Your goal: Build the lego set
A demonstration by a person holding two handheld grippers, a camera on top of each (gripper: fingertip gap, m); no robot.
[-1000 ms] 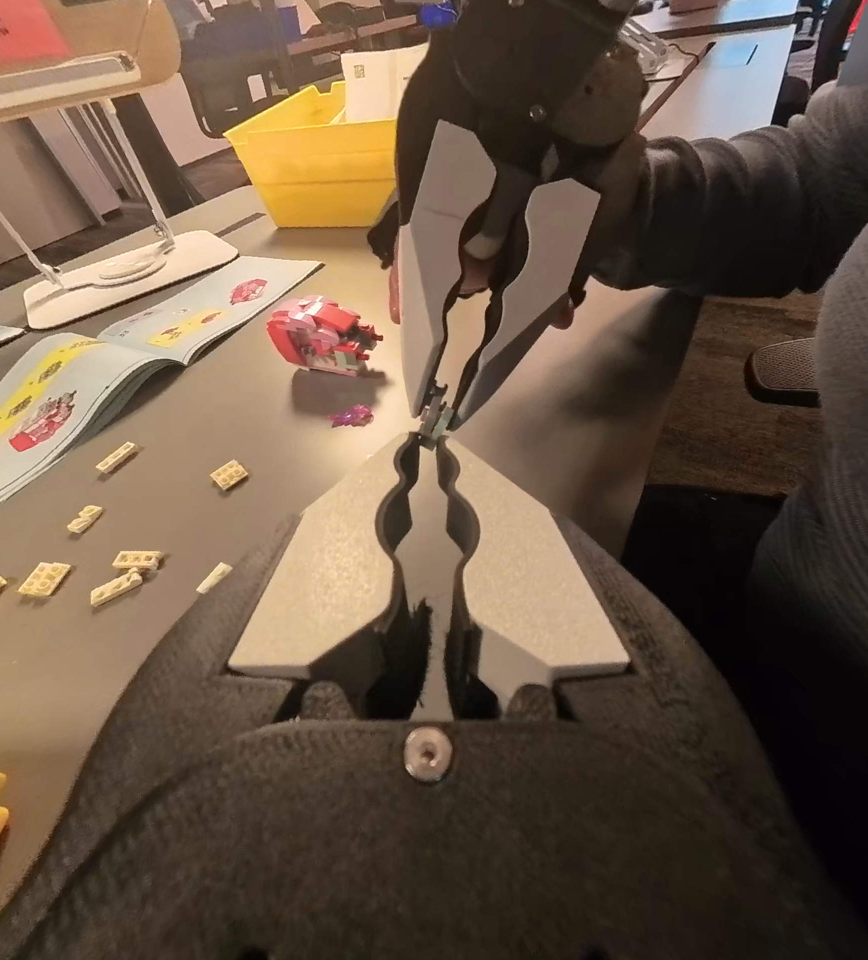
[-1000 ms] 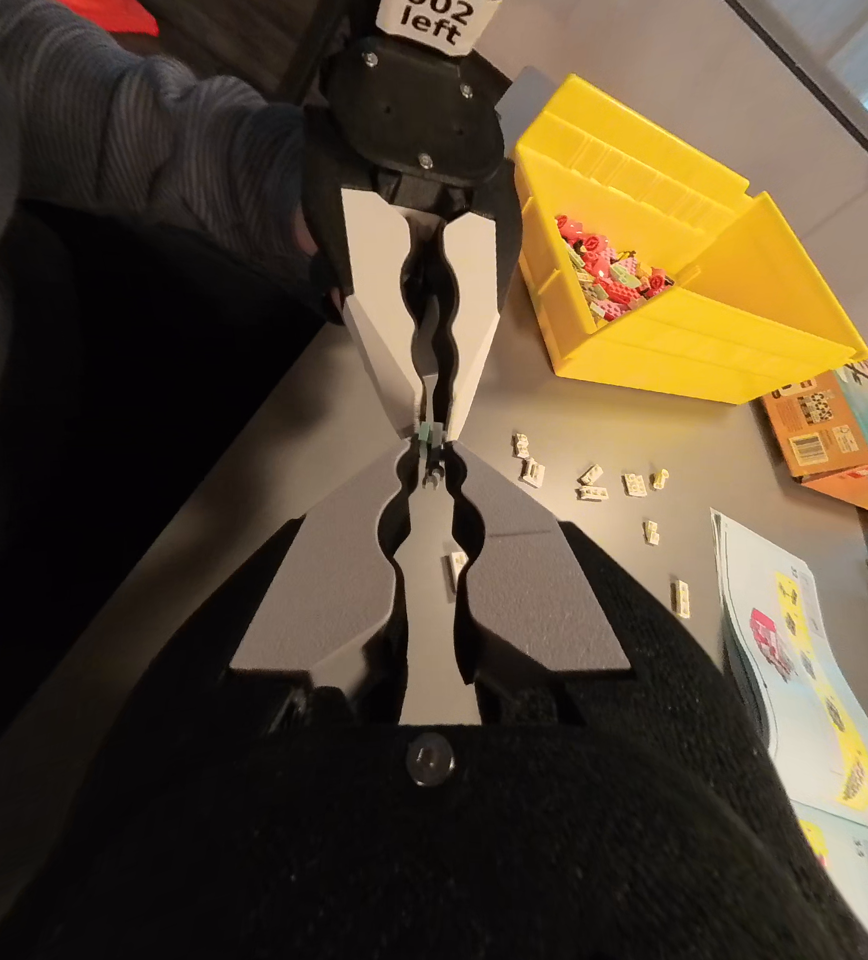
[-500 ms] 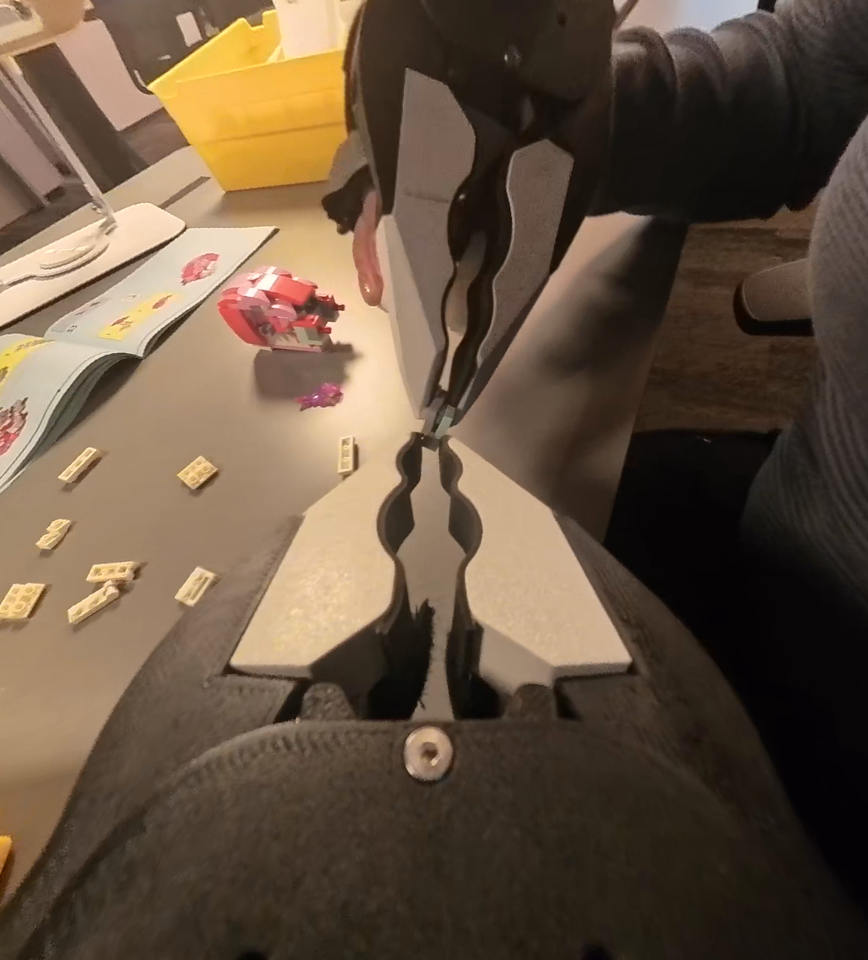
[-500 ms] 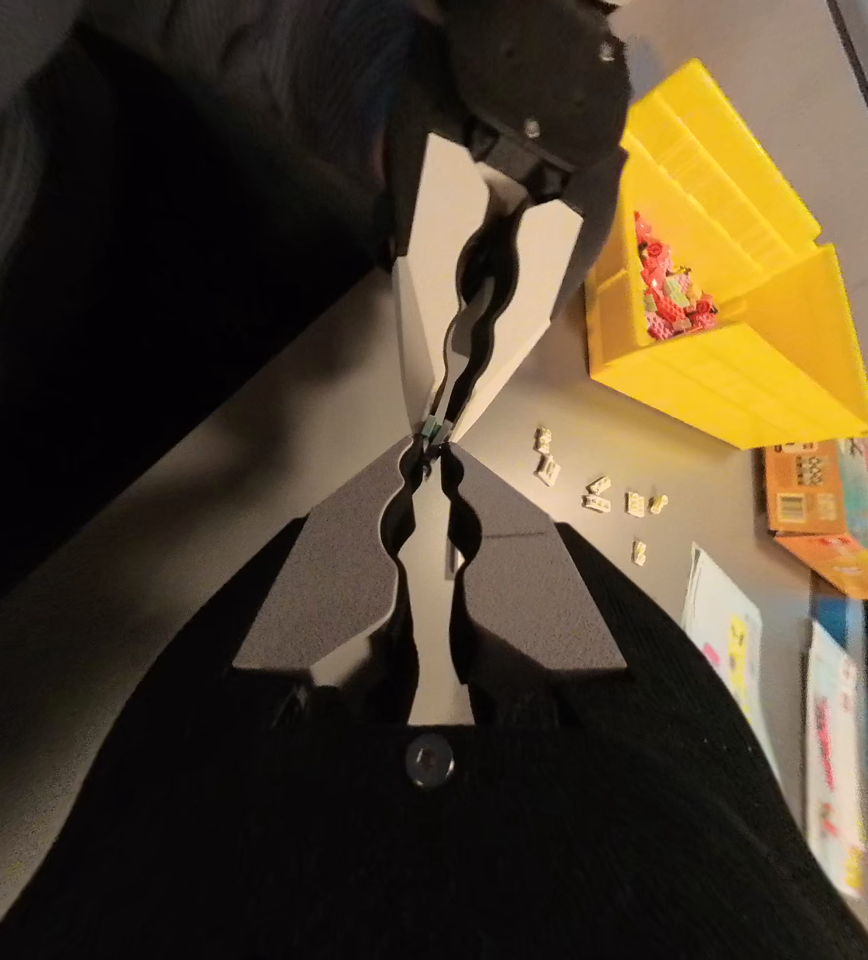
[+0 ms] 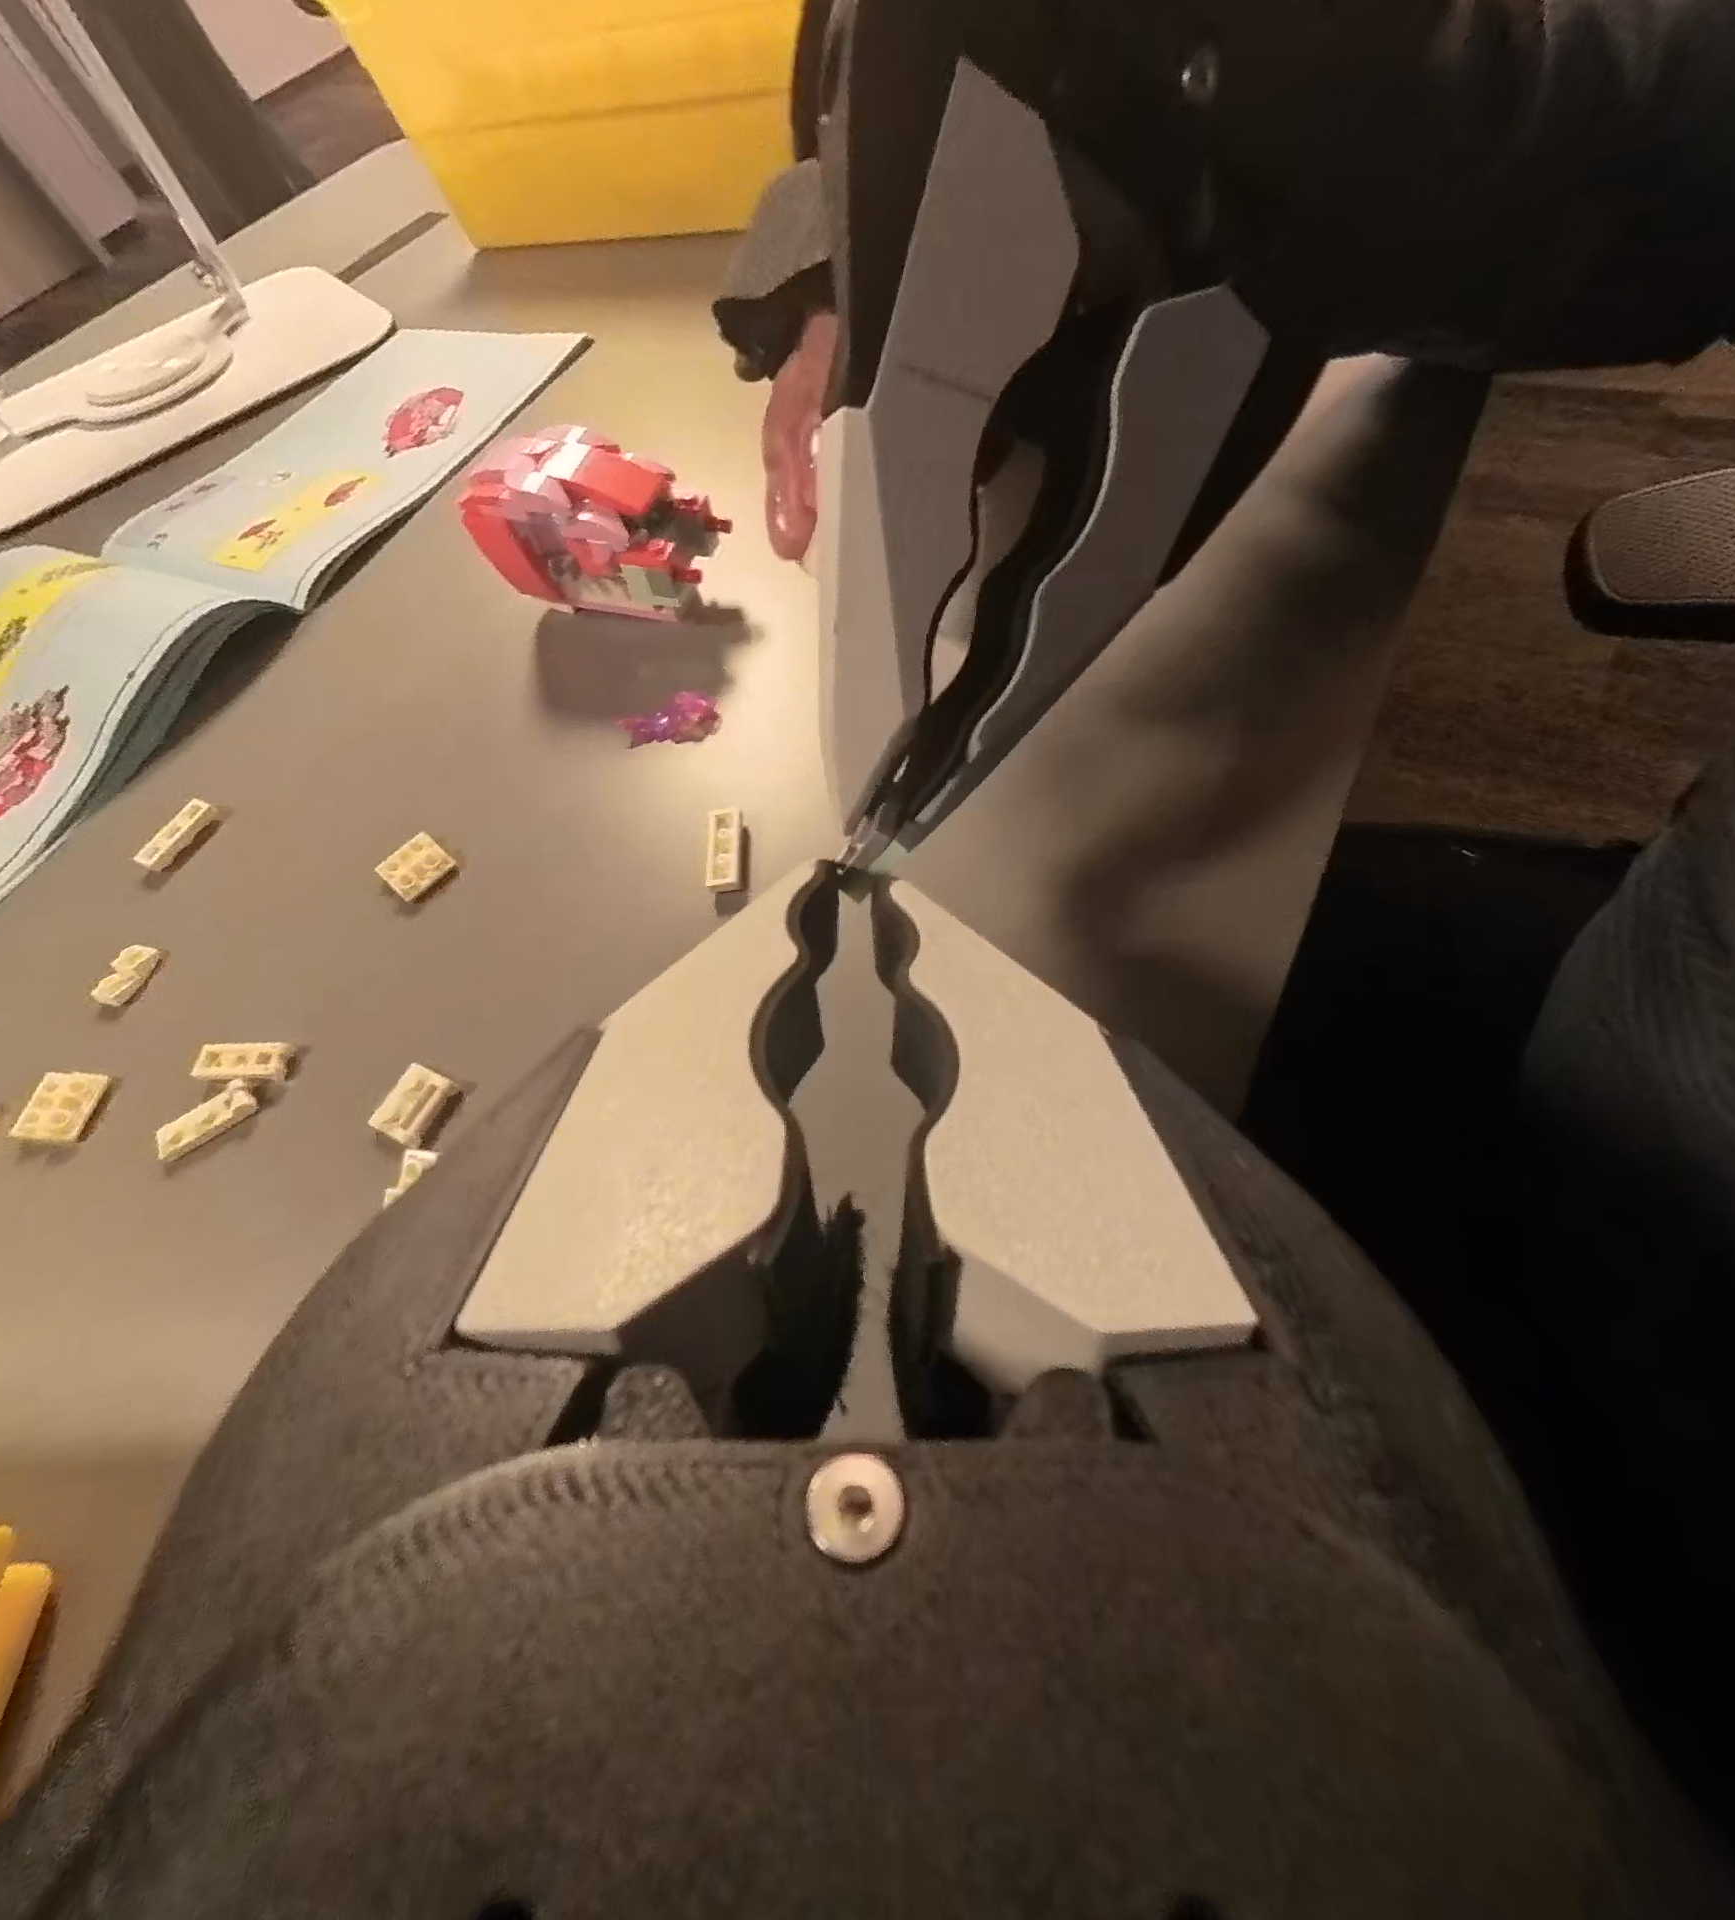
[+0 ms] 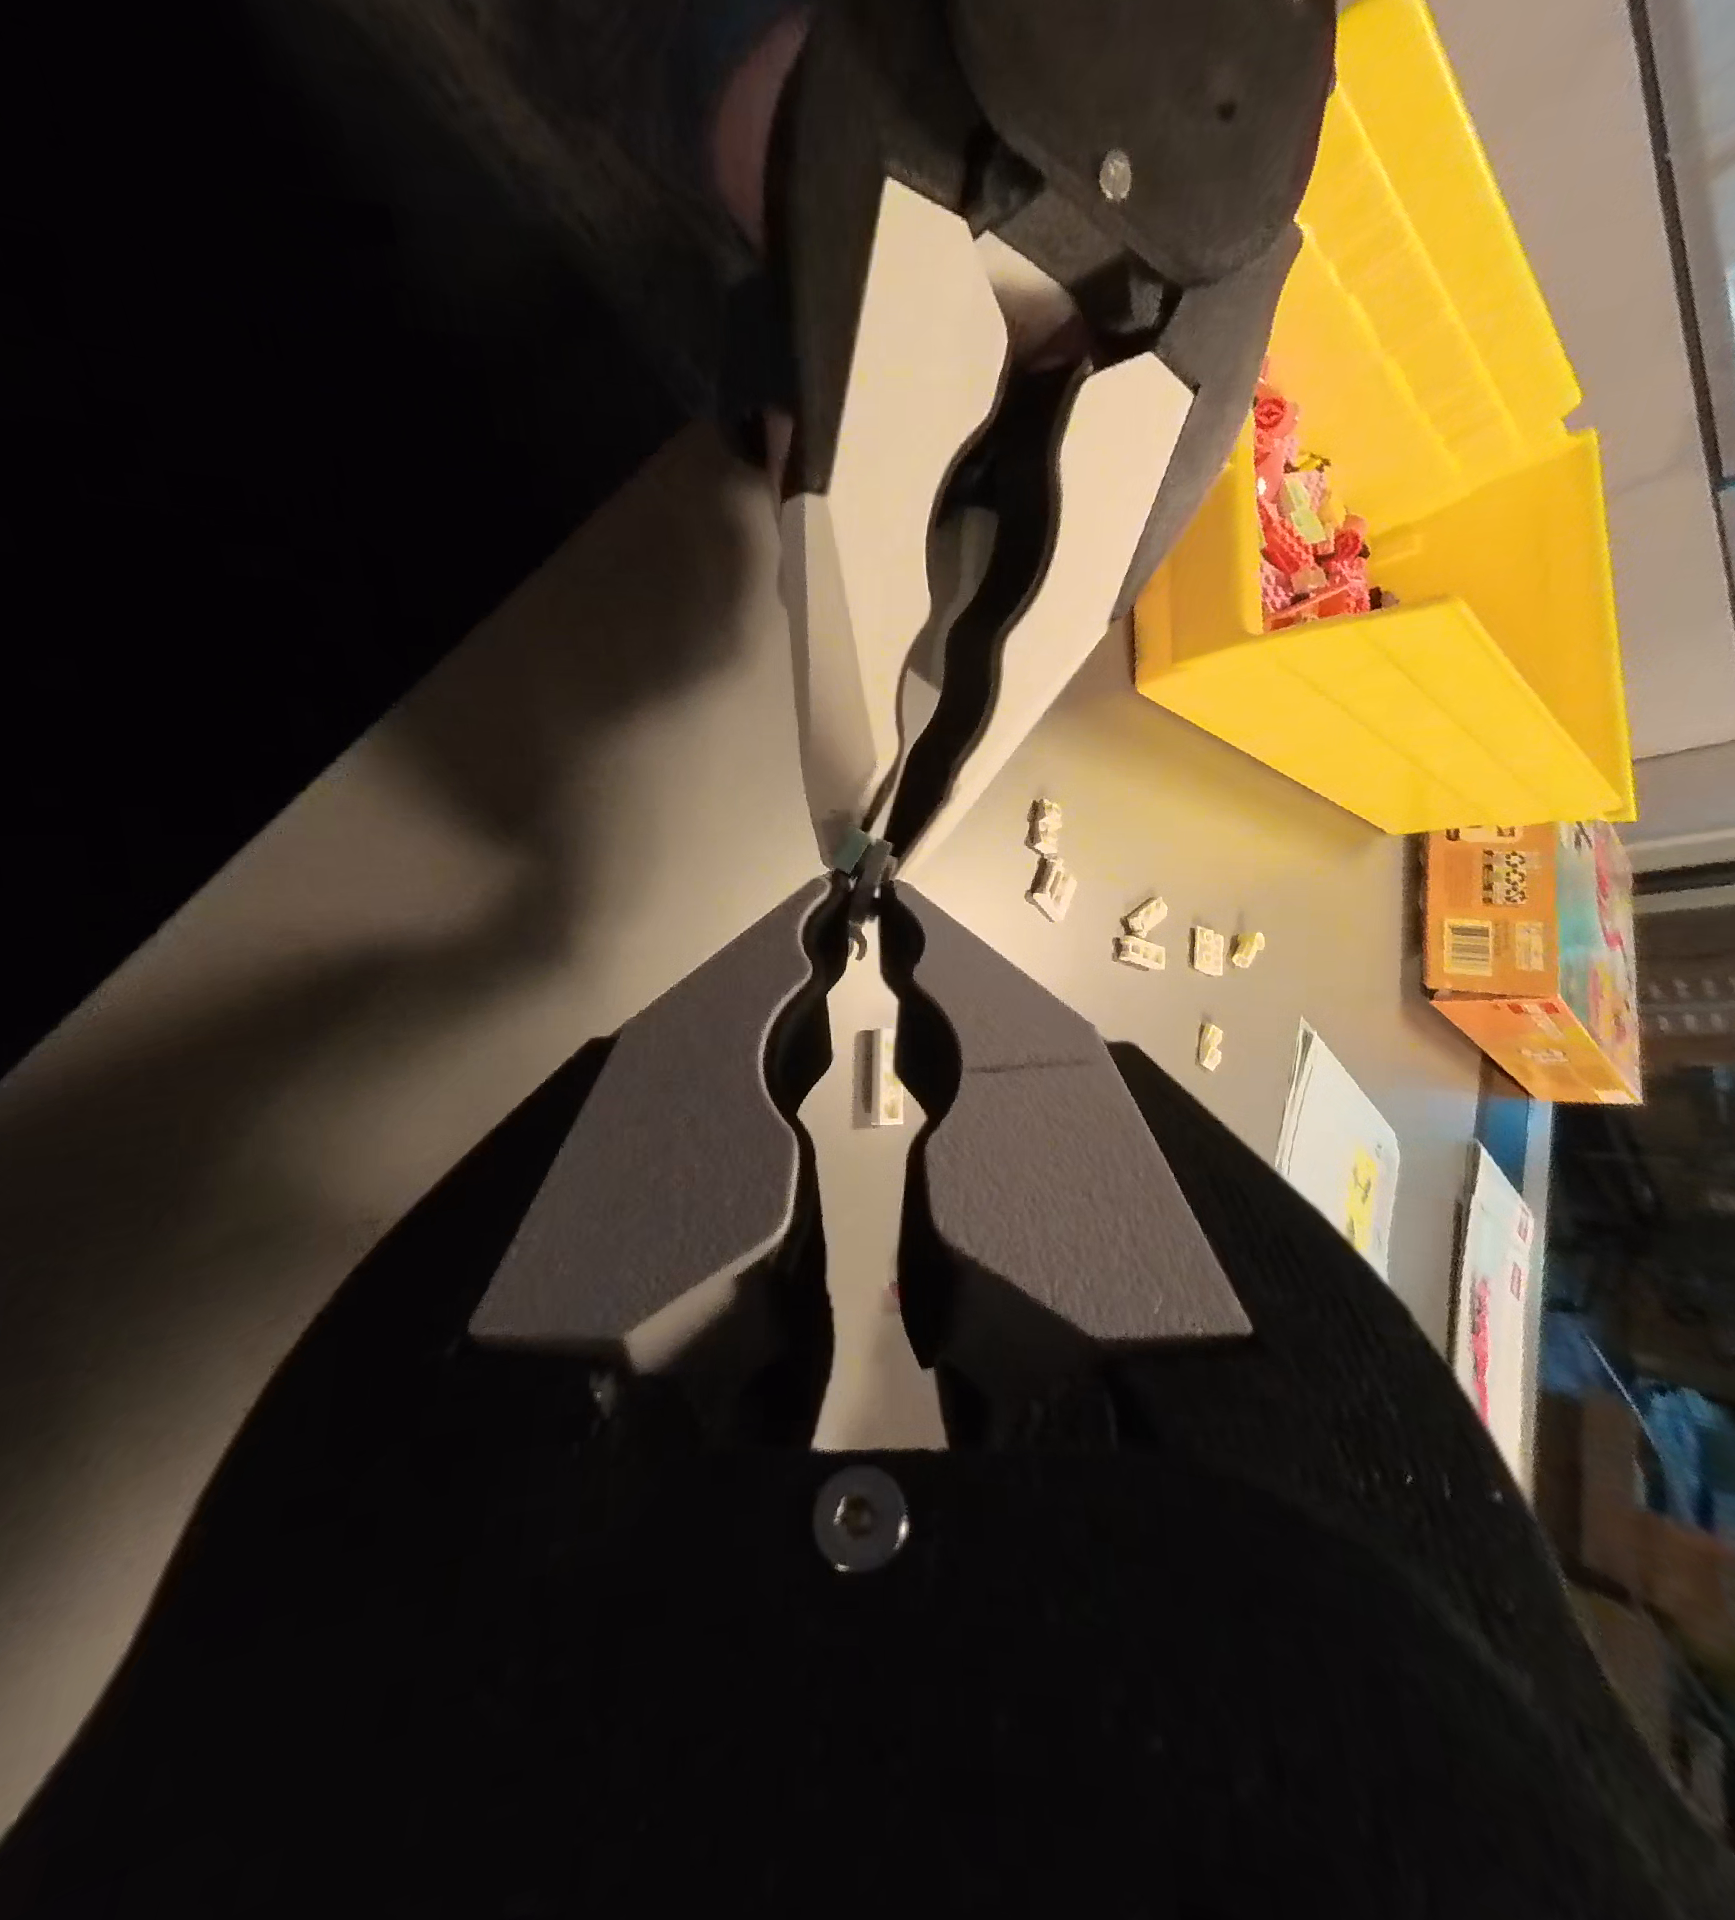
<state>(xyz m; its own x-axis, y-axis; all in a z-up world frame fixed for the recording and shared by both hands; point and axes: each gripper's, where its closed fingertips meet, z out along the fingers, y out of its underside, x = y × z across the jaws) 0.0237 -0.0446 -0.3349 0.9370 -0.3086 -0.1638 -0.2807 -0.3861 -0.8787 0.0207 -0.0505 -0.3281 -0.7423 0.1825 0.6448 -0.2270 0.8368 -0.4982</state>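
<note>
- Left gripper (image 5: 850, 883): grey fingers drawn narrow, their tips pinching a small pale green-grey brick piece (image 6: 850, 854). In the right wrist view this gripper comes down from 12 o'clock, and the piece sits at its very tip.
- Right gripper (image 6: 858, 914): fingers also narrow, closed on a small dark grey clip-like piece (image 6: 860, 928). In the left wrist view it enters from 1 o'clock.
- Relation of the two: the grippers meet tip to tip just above the table (image 5: 343, 790), near its edge; the green-grey piece and the dark piece touch at the junction. Whether they are joined cannot be told.
- Nearest loose item: a cream plate (image 5: 725, 847) lying flat at 9 o'clock of the left fingertips, just beside them.
- Further cream plates (image 5: 219, 1081) lie scattered at 8 to 9 o'clock, well apart from the tips.
- A small purple piece (image 5: 671, 719) and a red and pink brick model (image 5: 582, 540) lie at 11 o'clock.
- An open instruction booklet (image 5: 115, 623) lies at 10 o'clock; a yellow bin (image 6: 1414, 665) holding pink and red bricks stands at 2 o'clock in the right wrist view, with an orange box (image 6: 1528, 966) at 3 o'clock.
</note>
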